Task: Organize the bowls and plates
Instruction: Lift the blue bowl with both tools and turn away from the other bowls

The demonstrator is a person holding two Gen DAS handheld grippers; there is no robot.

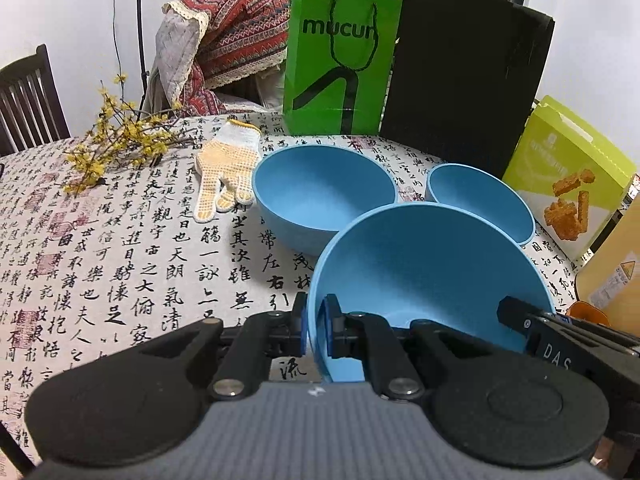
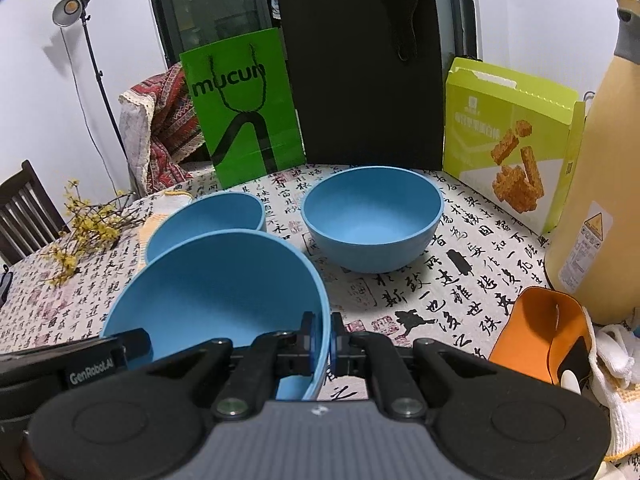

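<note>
Blue bowl mouth-up, tilted, between clamped grippers.

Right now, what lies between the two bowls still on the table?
Only bare tablecloth; the right wrist view shows left bowl and right bowl apart.

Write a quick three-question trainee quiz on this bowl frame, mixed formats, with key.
1. Multiple choice: how many blue bowls are in view? A) two B) three C) four
2. True or false: the left hand-held gripper and right hand-held gripper are clamped on opposite rims of the same near bowl.
3. Short answer: what lies on the tablecloth just left of the far left bowl in the left wrist view?

Key:
1. B; the third is the far right bowl.
2. True.
3. A knitted work glove, beside yellow flower twigs.
</note>
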